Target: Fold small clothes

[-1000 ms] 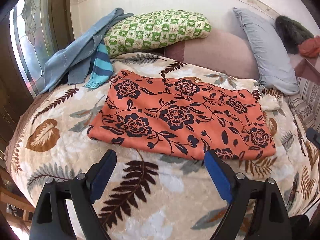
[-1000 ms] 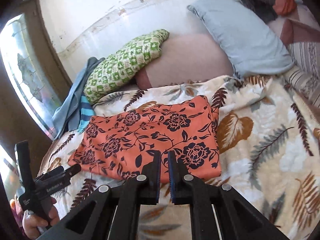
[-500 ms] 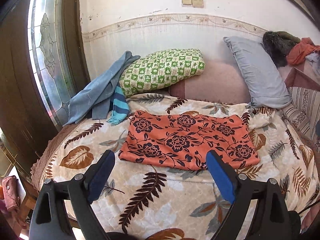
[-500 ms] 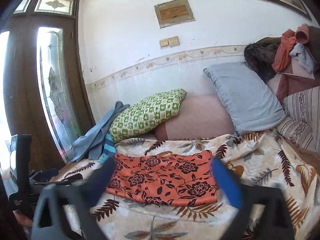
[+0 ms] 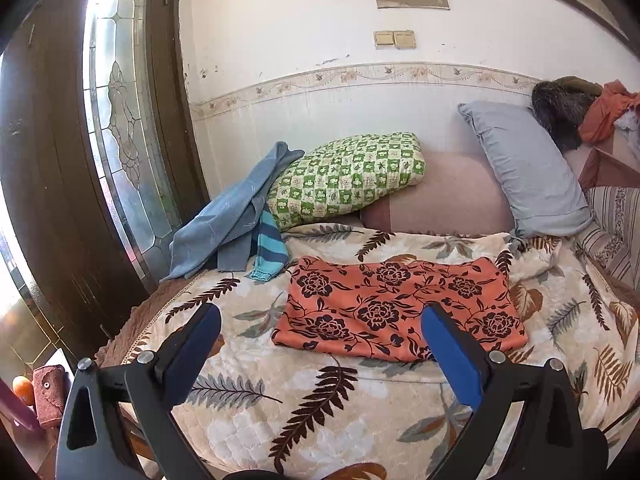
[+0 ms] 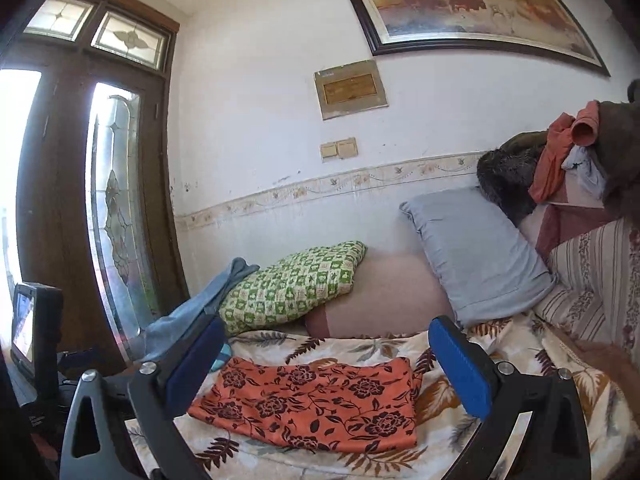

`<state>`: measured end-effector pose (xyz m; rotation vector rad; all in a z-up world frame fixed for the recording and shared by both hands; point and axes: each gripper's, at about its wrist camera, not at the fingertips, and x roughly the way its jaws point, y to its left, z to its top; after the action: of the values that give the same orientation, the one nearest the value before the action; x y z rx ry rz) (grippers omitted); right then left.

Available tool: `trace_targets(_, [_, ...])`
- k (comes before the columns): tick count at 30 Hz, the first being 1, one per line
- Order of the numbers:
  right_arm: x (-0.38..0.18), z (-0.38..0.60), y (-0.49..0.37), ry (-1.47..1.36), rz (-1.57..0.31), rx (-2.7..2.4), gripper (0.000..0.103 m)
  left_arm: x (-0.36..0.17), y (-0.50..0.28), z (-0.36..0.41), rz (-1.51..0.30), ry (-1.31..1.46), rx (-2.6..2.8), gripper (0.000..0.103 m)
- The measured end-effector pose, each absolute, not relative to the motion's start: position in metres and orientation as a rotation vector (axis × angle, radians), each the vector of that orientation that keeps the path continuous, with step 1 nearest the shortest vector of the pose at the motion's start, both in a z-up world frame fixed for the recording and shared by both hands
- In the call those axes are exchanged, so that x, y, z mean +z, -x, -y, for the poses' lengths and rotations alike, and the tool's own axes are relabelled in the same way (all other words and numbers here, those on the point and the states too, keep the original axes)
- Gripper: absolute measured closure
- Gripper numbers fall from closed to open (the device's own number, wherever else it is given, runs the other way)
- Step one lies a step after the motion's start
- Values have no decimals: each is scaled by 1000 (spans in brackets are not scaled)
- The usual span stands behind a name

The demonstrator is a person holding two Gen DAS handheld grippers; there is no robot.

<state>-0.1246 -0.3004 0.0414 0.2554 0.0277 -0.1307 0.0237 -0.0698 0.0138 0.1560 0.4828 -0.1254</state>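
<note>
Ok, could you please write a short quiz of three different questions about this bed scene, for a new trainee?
1. True or false: the orange floral cloth lies folded flat on the leaf-print blanket.
2. Which thing leans on the green checked pillow at its window side? A) the blue-grey garment B) the grey pillow C) a towel roll
3. Fill in: neither the left hand-held gripper nor the right hand-held gripper holds ____.

Key: 1 true; 2 A; 3 anything (the left one's jaws are opening, the right's stand wide, both with nothing between them).
</note>
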Motion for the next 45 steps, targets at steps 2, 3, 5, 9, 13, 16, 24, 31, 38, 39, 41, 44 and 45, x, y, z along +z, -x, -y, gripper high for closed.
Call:
trace_targets(2, [35,307,125,-334,-56,-55,0,16,-21,69,-472,-154,-123,3])
trace_targets(3, [32,309,120,-343,-112,-37,0,17,-20,68,-471,-158,-122,3])
trace_targets(5, [26,308,111,-317,-178,-64,0,17,-19,69,-469,-168,-119,3])
trace_targets(9, [19,301,106,-251,-224,-119,0,12,-20,72,-485,-187,-120,3])
trace_targets(13, [17,300,99,-232,-264,-143,0,8,-21,74,-506,-196,-126,3])
trace_targets(16, [15,304,95,-245,-295,-154,0,7,-21,75,-508,-204,-123,3])
trace_targets(24, [15,317,98,-268,-319,-193,0,8,-24,73,-509,-211,-114,3])
trace_targets(31, [12,323,100,-280,-356,-187,0,6,-22,80,-511,-235,-122,3])
trace_targets(38, [6,334,100,-318,-388,-188,0,5,-17,90,-513,-259,-153,3])
trace_targets(39, [6,336,101,-330,-390,-184,0,5,-17,92,-514,-261,-157,3])
trace_targets(41, [5,341,103,-351,-390,-181,0,4,-16,95,-514,-267,-162,3])
trace_targets(44, [5,347,103,-364,-394,-185,0,2,-17,99,-524,-273,-166,3])
trace_targets(45, [5,348,103,-368,-397,-184,0,2,-17,99,-524,-272,-168,3])
